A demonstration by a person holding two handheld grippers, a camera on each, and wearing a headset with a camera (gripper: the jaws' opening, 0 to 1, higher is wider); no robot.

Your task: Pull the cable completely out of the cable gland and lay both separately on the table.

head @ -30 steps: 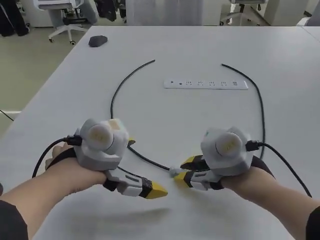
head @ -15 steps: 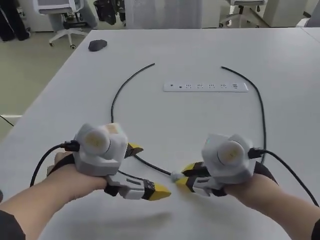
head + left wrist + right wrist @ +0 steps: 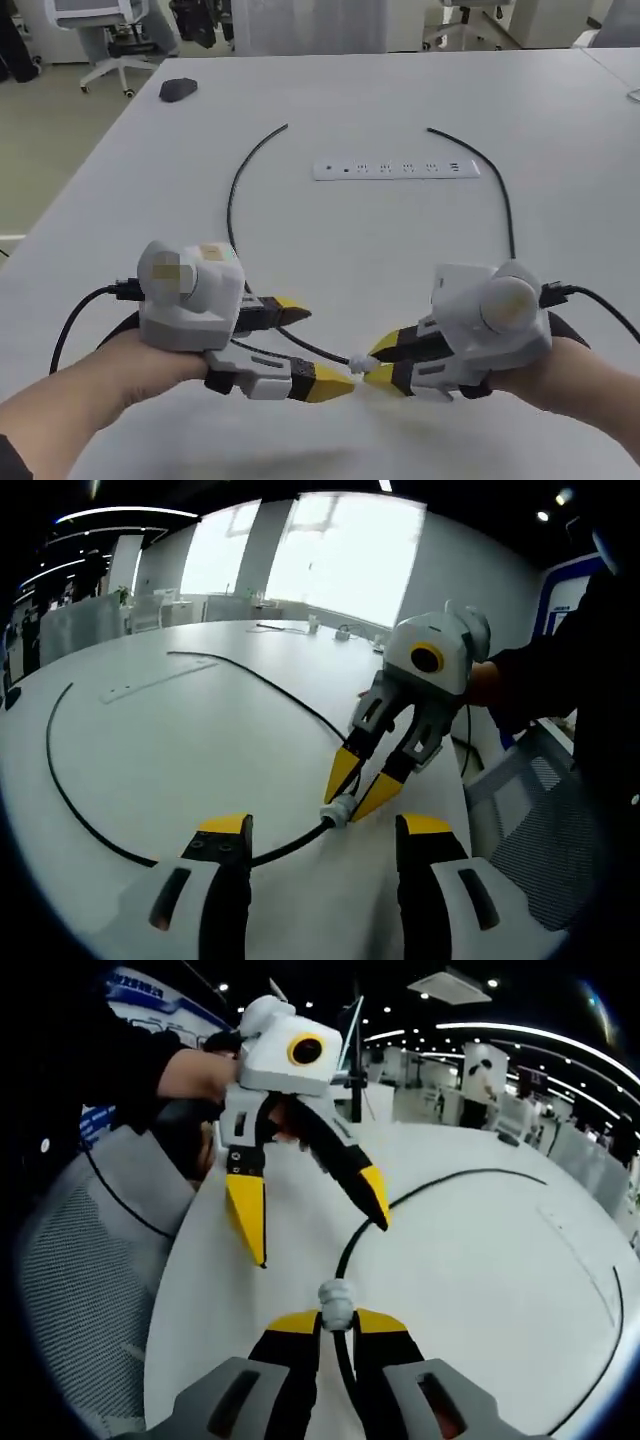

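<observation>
A small white cable gland (image 3: 358, 363) sits on a long black cable (image 3: 232, 200) near the table's front edge. My right gripper (image 3: 372, 362) is shut on the gland, and the cable runs back between its jaws. In the right gripper view the gland (image 3: 337, 1303) pokes out between my gripper's (image 3: 340, 1325) yellow tips. My left gripper (image 3: 315, 348) stands open just left of the gland, one jaw either side of the cable. In the left gripper view the gland (image 3: 338, 810) lies ahead of the gap of my open gripper (image 3: 325, 830), pinched by the right gripper (image 3: 358, 790).
A white power strip (image 3: 396, 169) lies mid-table between the cable's two arcs. A dark mouse (image 3: 178, 89) rests at the far left corner. Office chairs (image 3: 90, 30) stand beyond the table. The table's left edge (image 3: 60, 190) runs diagonally.
Both grippers have come closer together at the gland, the left one sliding right so its jaws straddle the cable. The head camera has tipped slightly.
</observation>
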